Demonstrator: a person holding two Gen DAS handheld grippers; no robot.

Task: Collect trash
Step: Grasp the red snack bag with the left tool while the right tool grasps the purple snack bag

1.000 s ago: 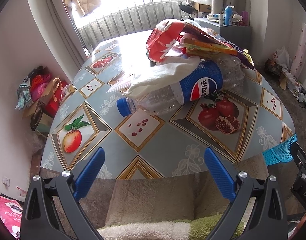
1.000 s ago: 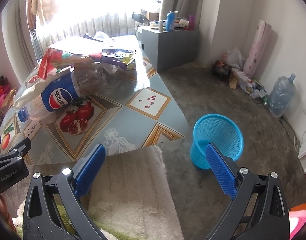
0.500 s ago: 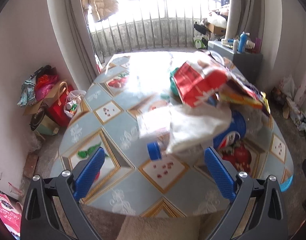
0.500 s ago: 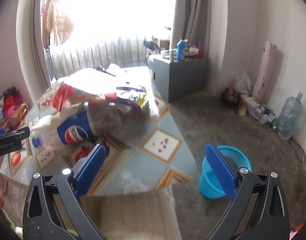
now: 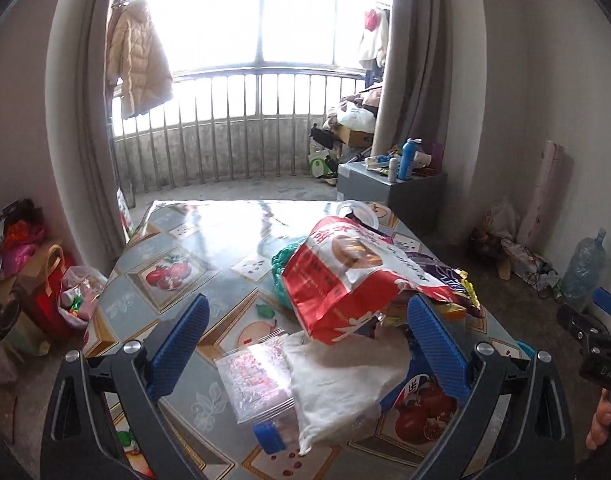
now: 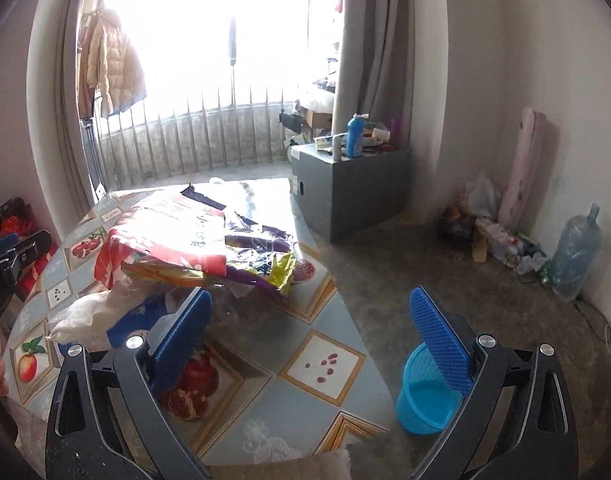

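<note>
A heap of trash lies on the fruit-patterned table: a red snack bag on top, a white plastic bag, a clear zip bag, purple and yellow wrappers, and a Pepsi bottle with a blue cap. My left gripper hangs open over the near side of the heap, nothing between its fingers. My right gripper is open too, above the table's right corner, with the red bag ahead to its left. A blue mesh bin stands on the floor, partly behind the right finger.
A grey cabinet with bottles on top stands beyond the table. Bags sit on the floor at the left wall. A big water jug and clutter line the right wall. A fuzzy seat edge shows below.
Both grippers have risen and tilted up, so the window and room now show. The left one has come closer over the heap. Both stay open and hold nothing.
</note>
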